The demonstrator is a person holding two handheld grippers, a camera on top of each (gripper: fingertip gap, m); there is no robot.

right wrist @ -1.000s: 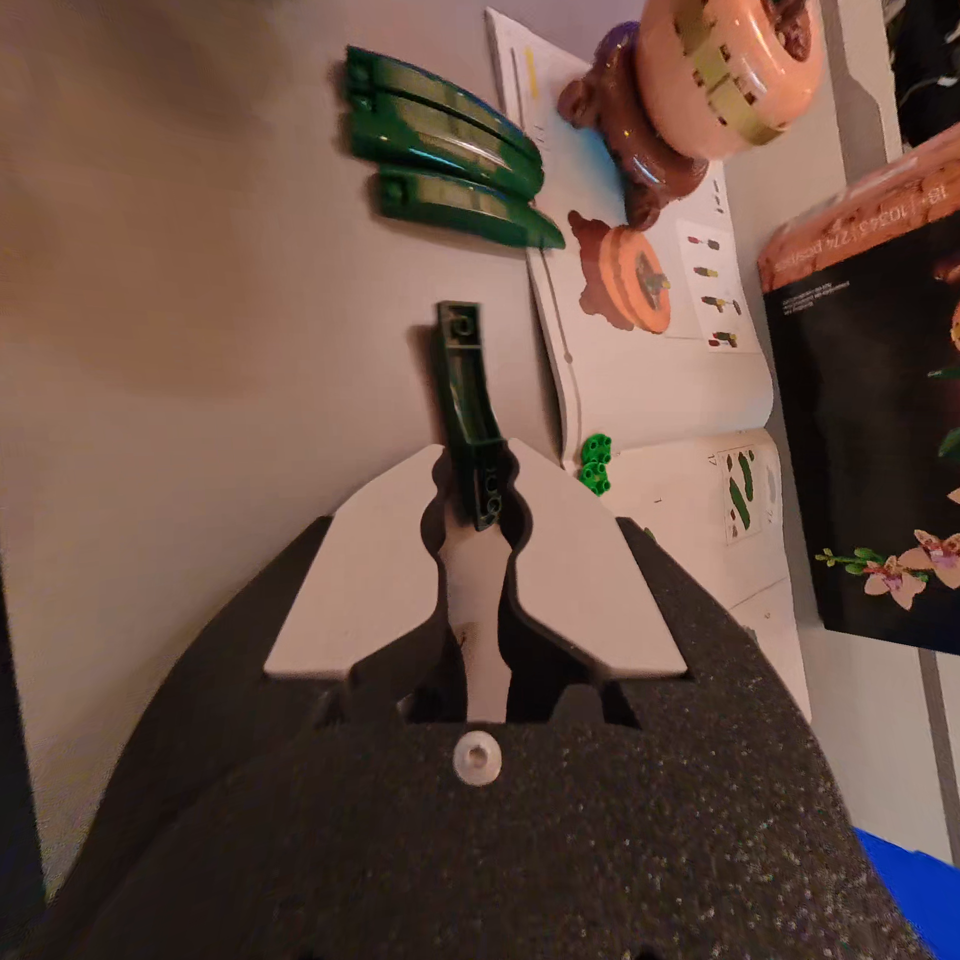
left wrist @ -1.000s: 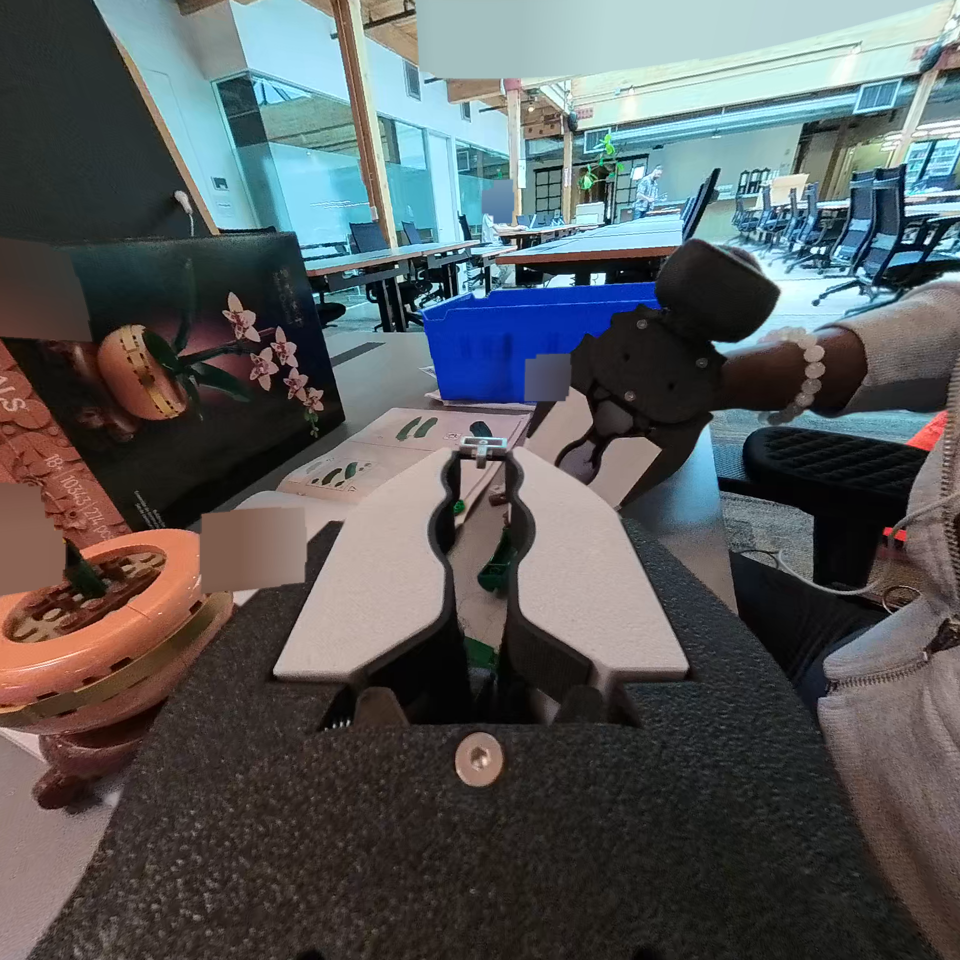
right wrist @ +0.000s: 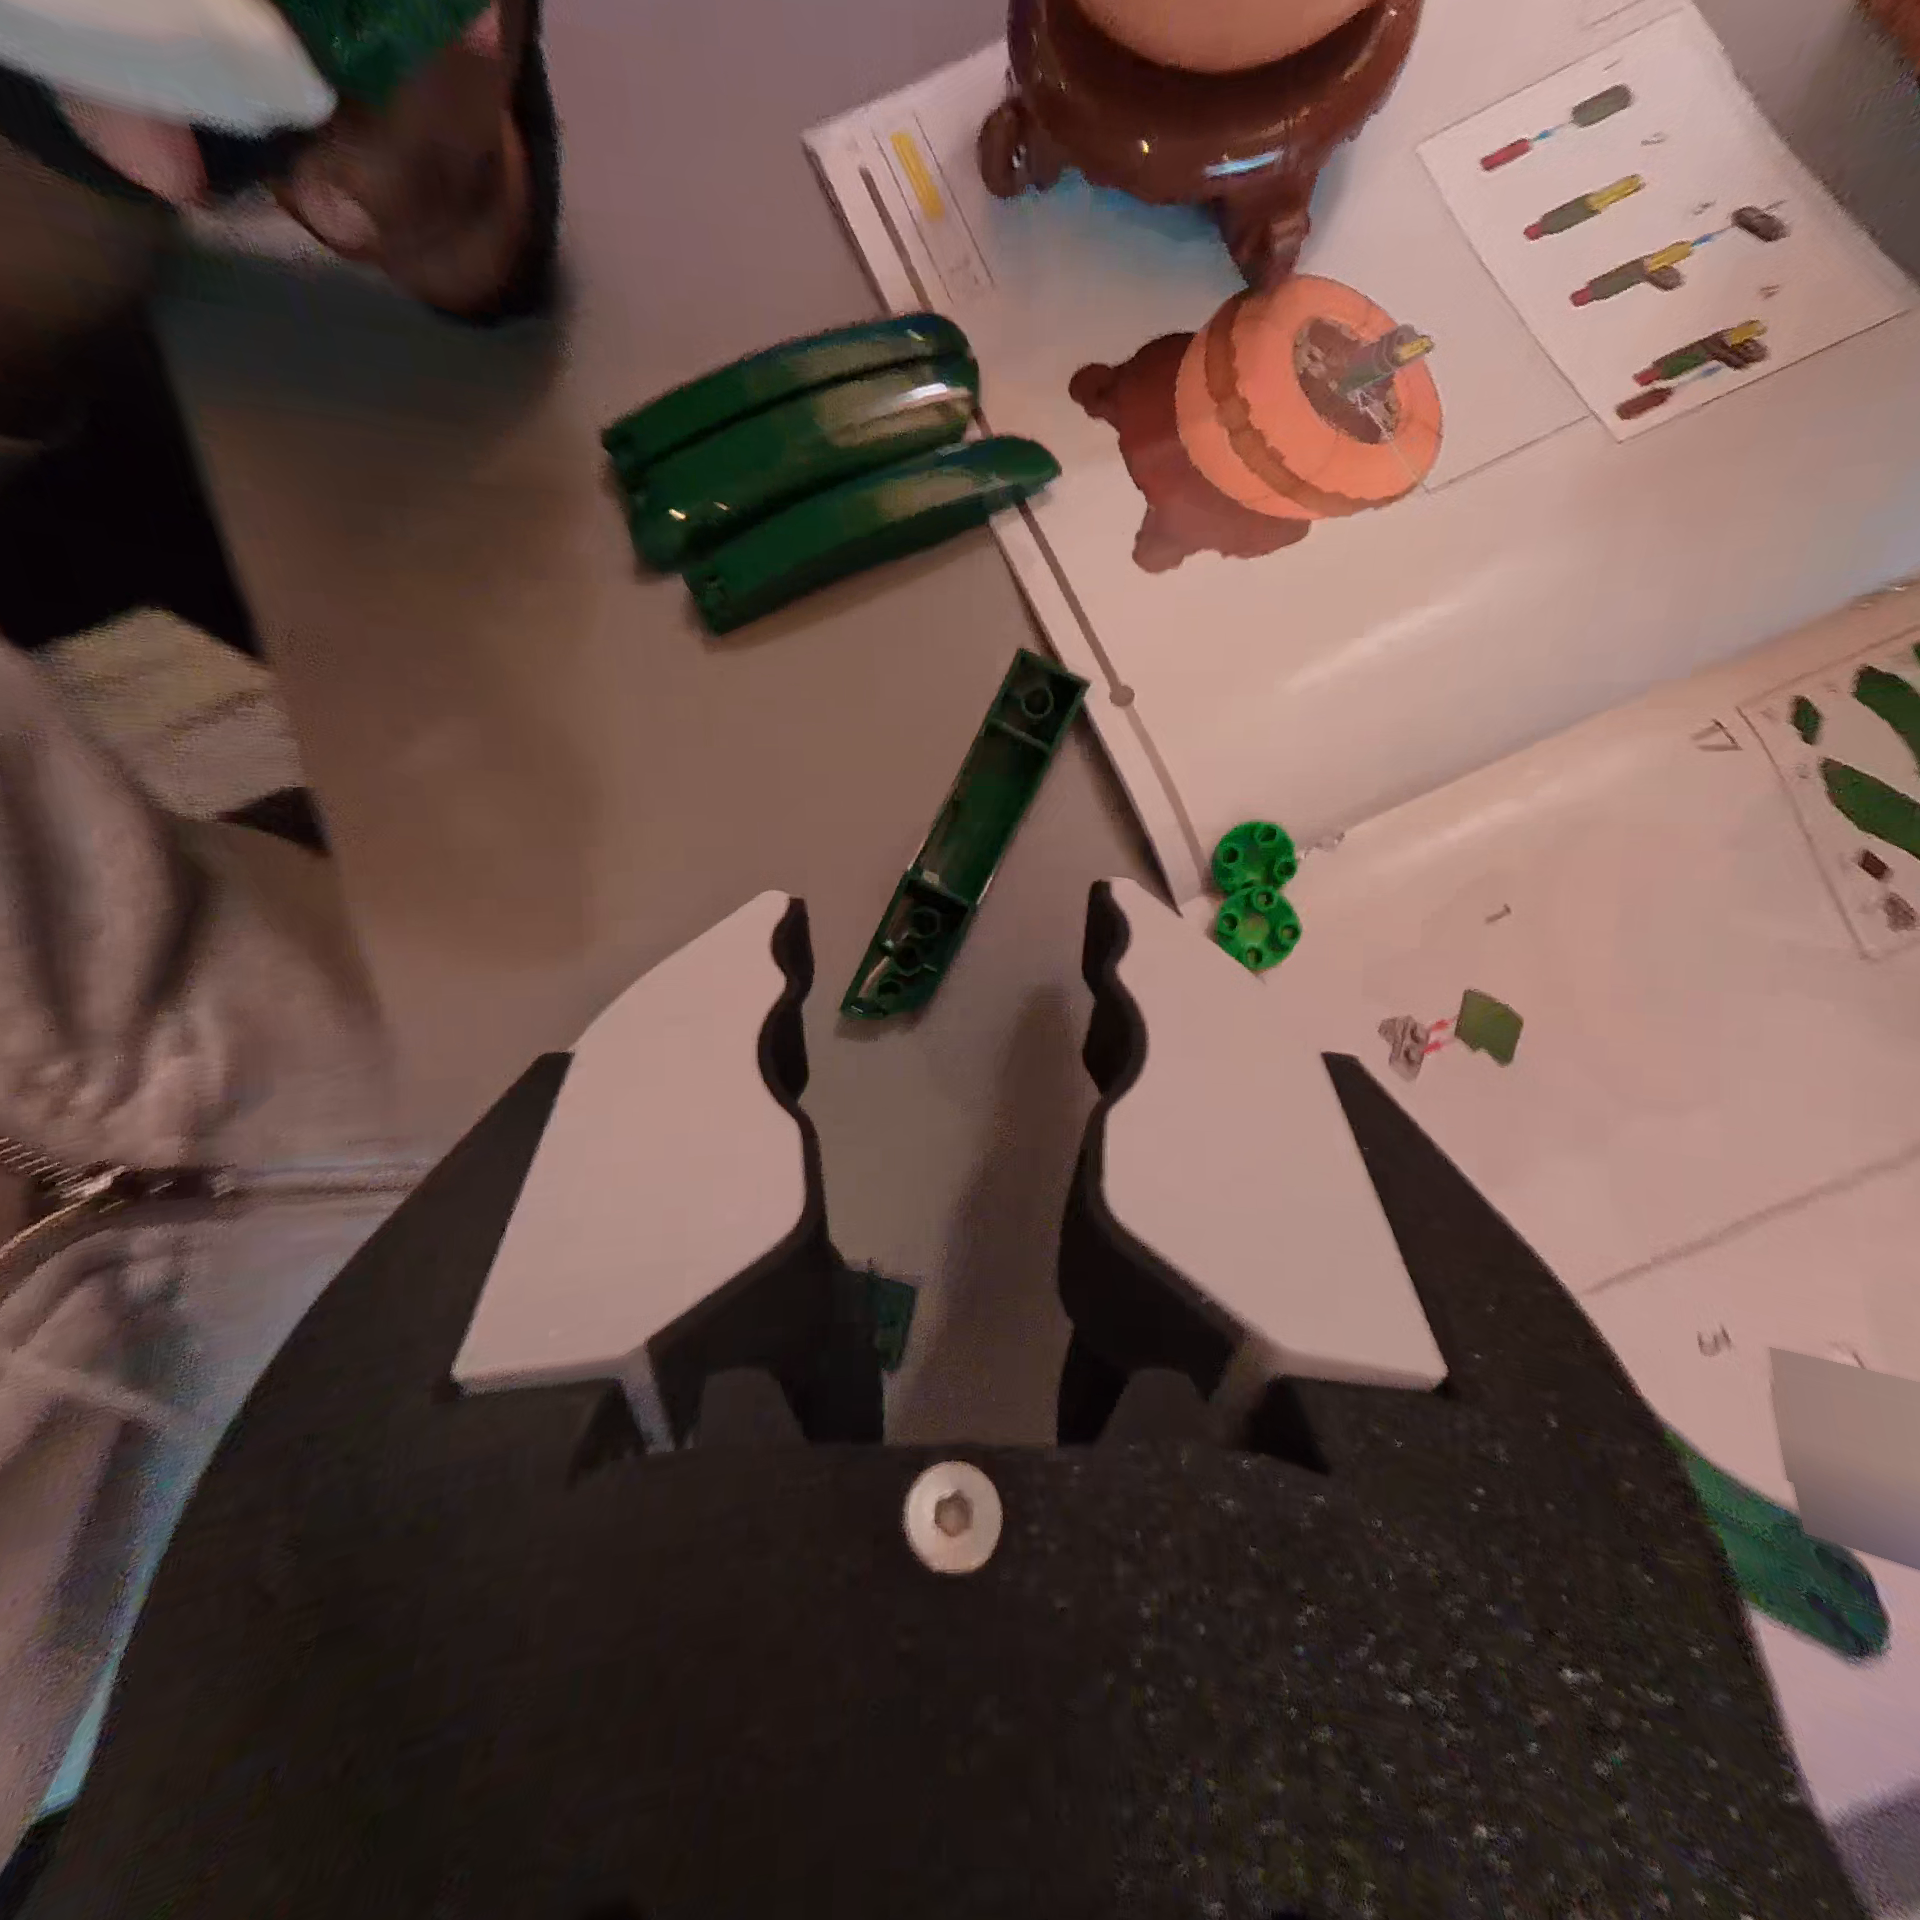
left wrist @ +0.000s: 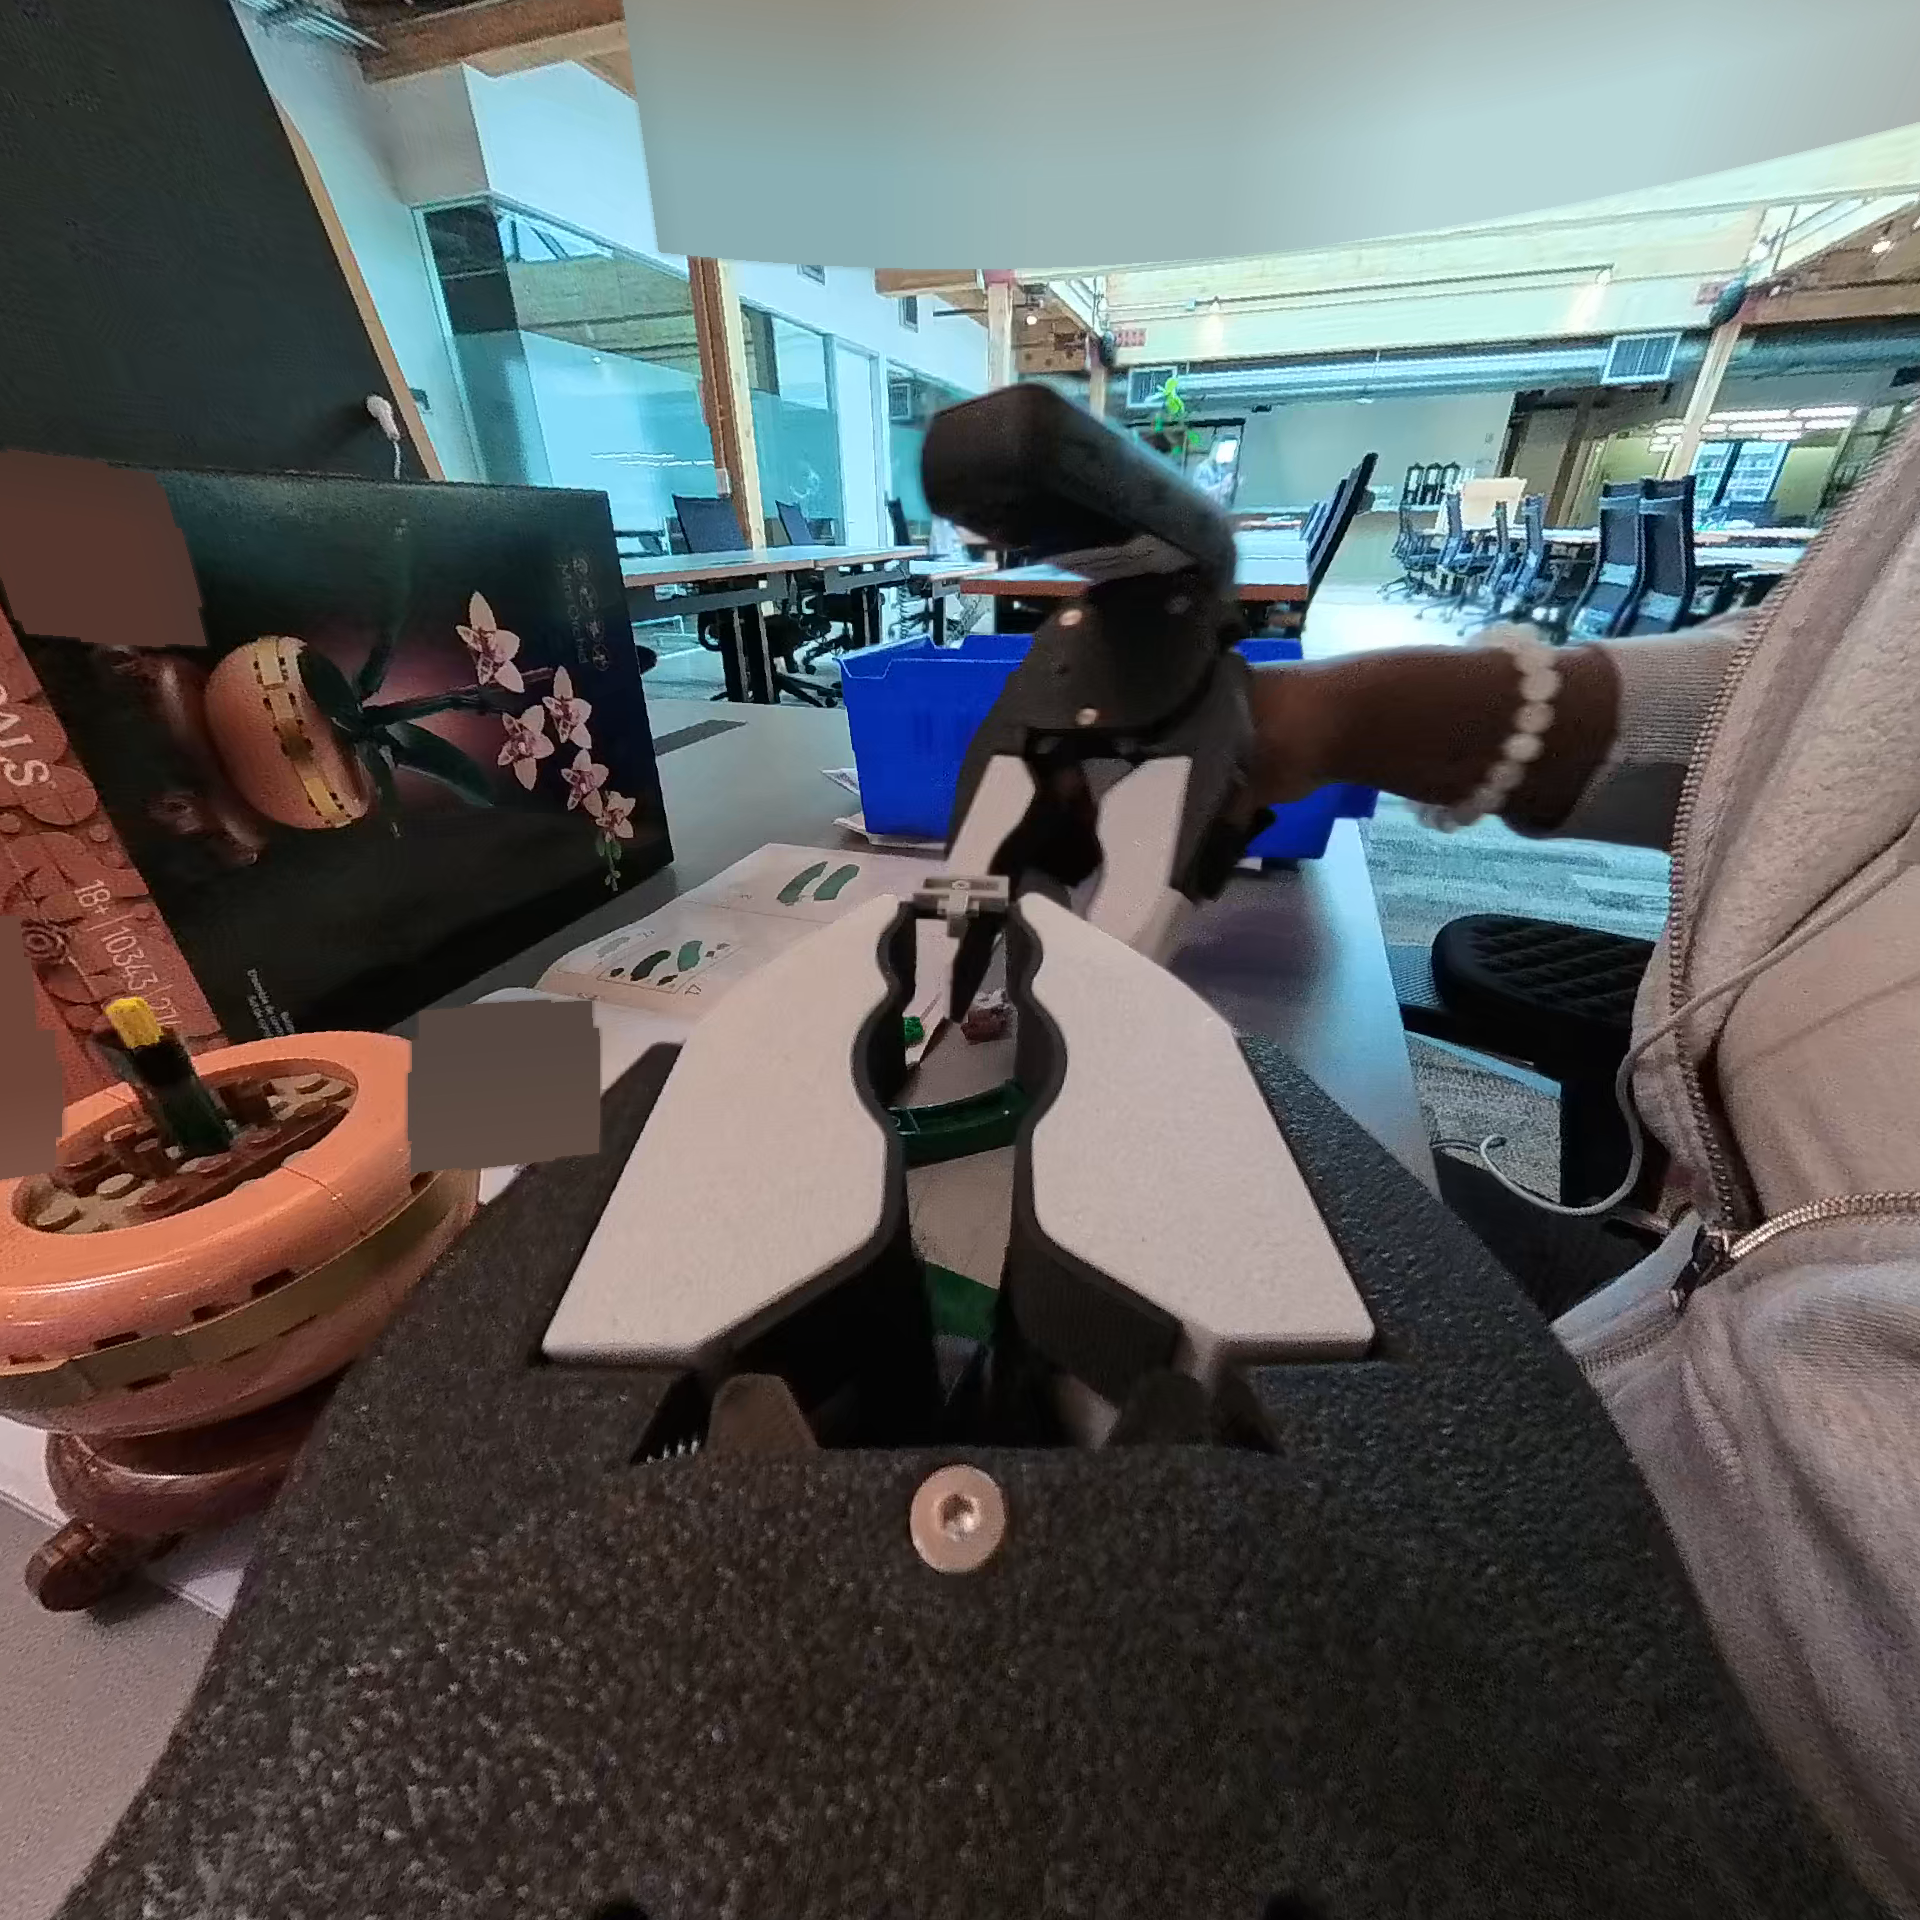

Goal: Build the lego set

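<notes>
My left gripper (left wrist: 961,906) is shut on a small grey lego piece (left wrist: 961,891) at its tips, held above the table. My right gripper (right wrist: 945,914) is open and empty. It hovers just behind a dark green curved leaf piece (right wrist: 977,821) that lies underside up on the grey table. In the left wrist view the right gripper (left wrist: 1060,862) hangs open just beyond my left tips. The peach lego pot (left wrist: 208,1195) with a dark stem and yellow tip stands at the left. Three dark green leaf pieces (right wrist: 821,457) lie side by side.
Two bright green round pieces (right wrist: 1257,899) lie on the edge of the open instruction booklet (right wrist: 1351,623). The pot's brown base (right wrist: 1195,104) stands on the booklet. The set's box (left wrist: 364,727) stands at the back left, with a blue bin (left wrist: 914,727) behind. The person's grey-sleeved body is at the right. There is about 12 centimetres between the tips of the two grippers.
My right gripper has opened and let go of the dark green curved piece, which now lies on the table, and has risen away. My left gripper still holds the grey piece.
</notes>
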